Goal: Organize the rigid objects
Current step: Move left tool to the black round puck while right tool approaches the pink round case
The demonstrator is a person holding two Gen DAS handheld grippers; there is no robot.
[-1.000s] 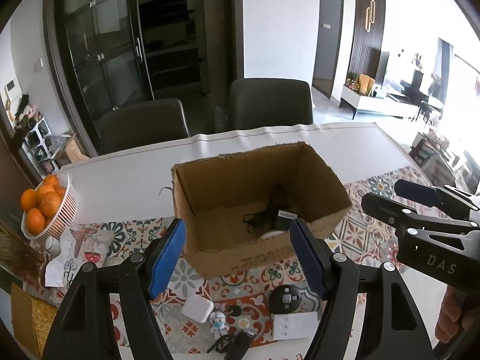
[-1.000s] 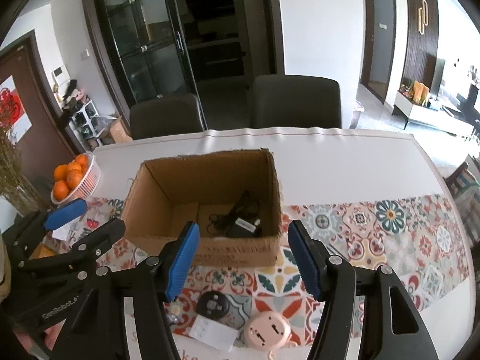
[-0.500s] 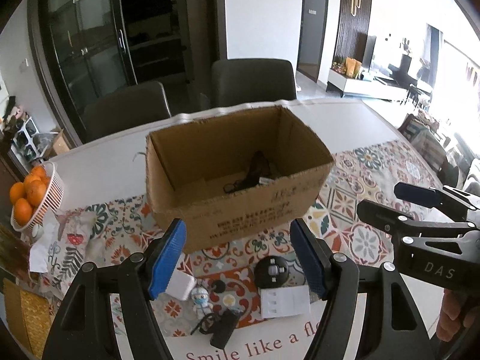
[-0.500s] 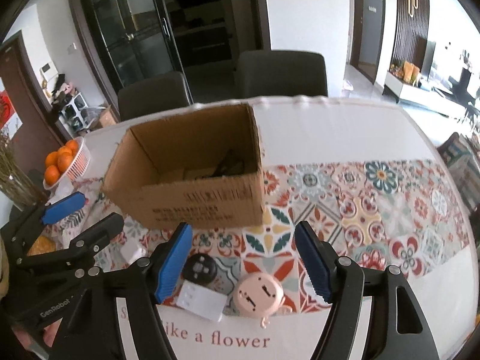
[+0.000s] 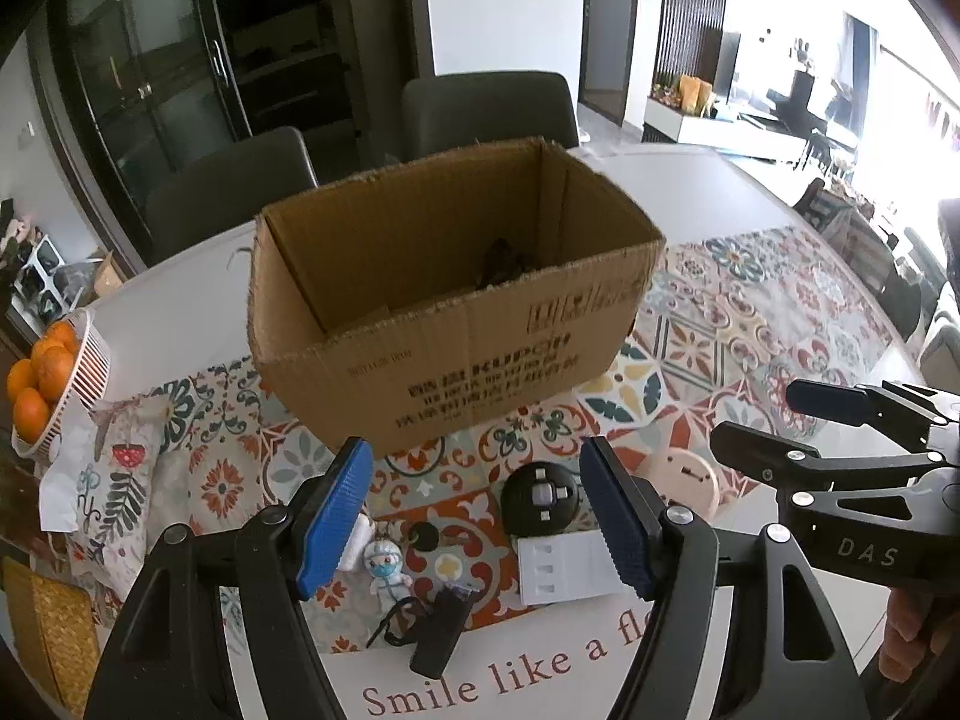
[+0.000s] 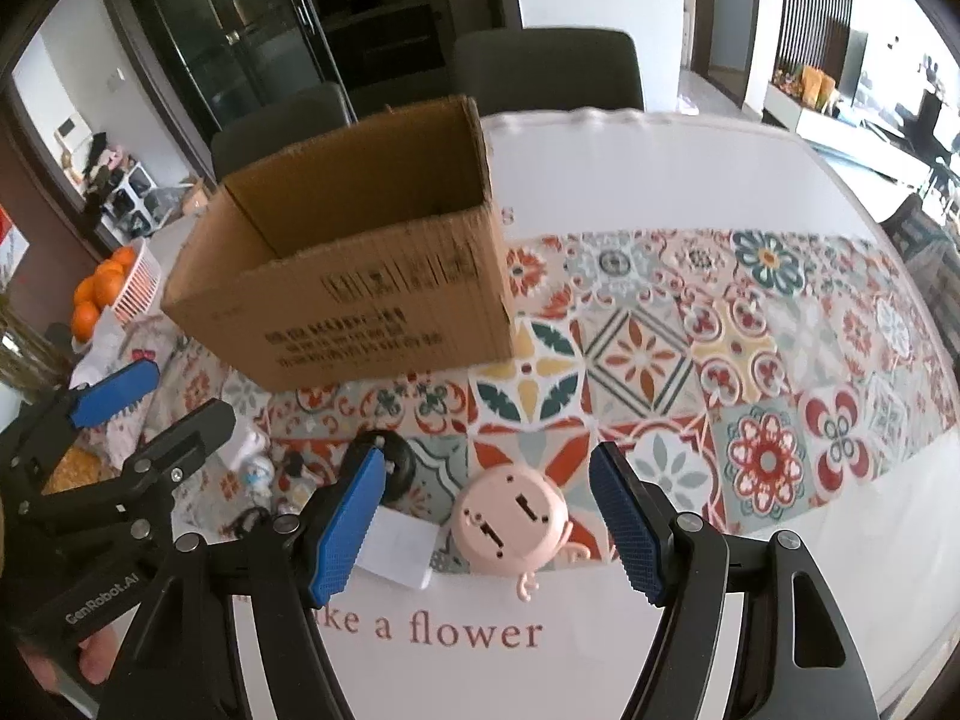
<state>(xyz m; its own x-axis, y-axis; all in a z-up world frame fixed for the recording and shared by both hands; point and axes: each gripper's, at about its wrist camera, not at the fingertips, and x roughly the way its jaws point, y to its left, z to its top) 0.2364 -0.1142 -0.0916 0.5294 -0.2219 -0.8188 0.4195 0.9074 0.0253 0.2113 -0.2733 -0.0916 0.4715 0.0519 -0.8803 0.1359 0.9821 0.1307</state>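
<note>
Table [image 5: 180,324]: white top under a tiled-pattern runner [image 6: 750,360], two dark chairs [image 5: 486,114] behind it.
Box [image 5: 468,360]: open cardboard carton standing upright on the runner, ahead of both my grippers; a dark item with a cable [image 5: 501,261] lies inside it.
Basket [image 5: 90,360]: white, holding oranges [image 5: 36,372], at the table's left edge.
My left gripper [image 5: 474,516]: jaws spread wide, gripping nothing, hovering above the small items near the table's front edge.
My right gripper [image 6: 489,531]: jaws spread wide, gripping nothing, with the pink disc seen between its blue pads [image 6: 624,528].
Pink disc [image 6: 510,525]: round, underside up, on the runner's front edge in front of the box.
White card [image 5: 567,564]: flat, just left of the pink disc, touching the black disc's near side.
Black disc [image 5: 540,495]: round, between box and card.
Black fob [image 5: 441,630]: dark oblong with a cord loop, nearest the "Smile like a flower" lettering [image 5: 498,678].
Figurine [image 5: 387,564]: small white doll in a blue mask, lying left of the card, beside a white adapter [image 5: 351,543].
</note>
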